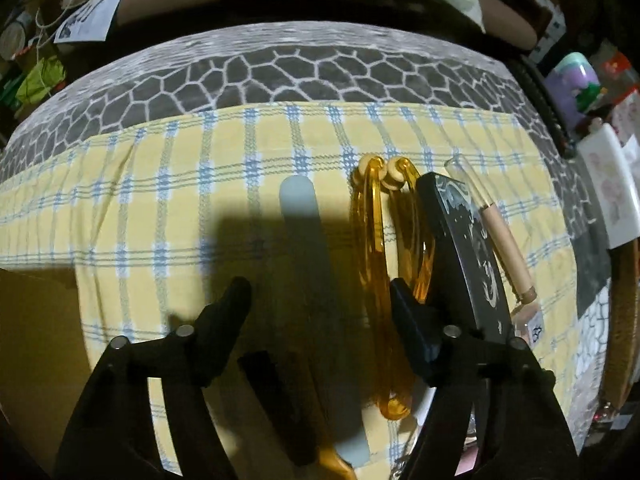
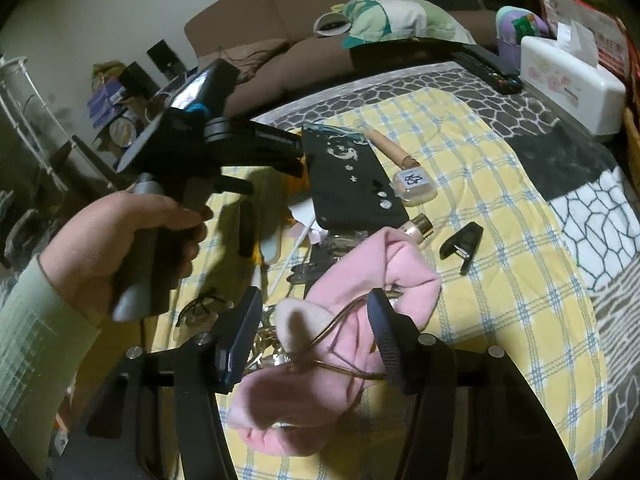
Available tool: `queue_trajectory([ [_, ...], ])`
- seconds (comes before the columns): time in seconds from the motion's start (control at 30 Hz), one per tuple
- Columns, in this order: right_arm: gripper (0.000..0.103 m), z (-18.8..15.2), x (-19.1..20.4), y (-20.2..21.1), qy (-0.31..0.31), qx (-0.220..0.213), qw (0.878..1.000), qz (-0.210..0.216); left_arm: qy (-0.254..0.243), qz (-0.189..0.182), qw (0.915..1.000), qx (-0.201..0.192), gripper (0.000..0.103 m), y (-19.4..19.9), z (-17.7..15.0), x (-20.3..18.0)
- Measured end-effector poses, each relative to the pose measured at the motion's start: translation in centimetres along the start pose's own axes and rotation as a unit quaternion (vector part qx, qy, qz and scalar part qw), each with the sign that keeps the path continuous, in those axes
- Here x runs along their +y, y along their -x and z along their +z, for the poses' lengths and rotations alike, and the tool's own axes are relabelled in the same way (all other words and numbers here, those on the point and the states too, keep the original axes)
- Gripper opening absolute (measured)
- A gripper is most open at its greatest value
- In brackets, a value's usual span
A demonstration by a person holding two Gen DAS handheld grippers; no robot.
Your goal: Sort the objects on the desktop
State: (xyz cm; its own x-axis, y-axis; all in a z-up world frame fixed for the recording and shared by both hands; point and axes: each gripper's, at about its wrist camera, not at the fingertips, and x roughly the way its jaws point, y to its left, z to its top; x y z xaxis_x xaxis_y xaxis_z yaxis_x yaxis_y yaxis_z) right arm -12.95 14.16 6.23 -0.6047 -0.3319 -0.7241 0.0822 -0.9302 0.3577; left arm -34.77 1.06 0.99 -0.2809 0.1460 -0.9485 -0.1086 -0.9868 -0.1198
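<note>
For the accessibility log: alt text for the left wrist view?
Open hand-held gripper hangs over a yellow plaid cloth, straddling a grey-blue stick. Amber rings, a black case and a beige tube lie to the right.

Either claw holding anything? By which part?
Nothing visibly gripped. Left claw straddles the grey stick, right claw straddles the pink plush cloth; neither is clamped.

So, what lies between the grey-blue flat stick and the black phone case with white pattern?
The amber transparent hoops with cream beads lie there on the yellow checked cloth, clear in the left wrist view.
</note>
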Motion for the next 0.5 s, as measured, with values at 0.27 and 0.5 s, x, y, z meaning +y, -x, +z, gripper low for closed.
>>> queue_trajectory([
  [0.27, 0.056, -0.3, 0.1, -0.8, -0.001, 0.011, 1.000, 0.000, 0.115, -0.112, 0.9863, -0.039, 0.067, 2.1, -0.4, 4.9],
  [0.5, 0.055, -0.3, 0.6, -1.2, 0.002, 0.012, 1.000, 0.000, 0.015, -0.012, 0.9994, -0.029, 0.055, 0.5, -0.2, 2.1],
])
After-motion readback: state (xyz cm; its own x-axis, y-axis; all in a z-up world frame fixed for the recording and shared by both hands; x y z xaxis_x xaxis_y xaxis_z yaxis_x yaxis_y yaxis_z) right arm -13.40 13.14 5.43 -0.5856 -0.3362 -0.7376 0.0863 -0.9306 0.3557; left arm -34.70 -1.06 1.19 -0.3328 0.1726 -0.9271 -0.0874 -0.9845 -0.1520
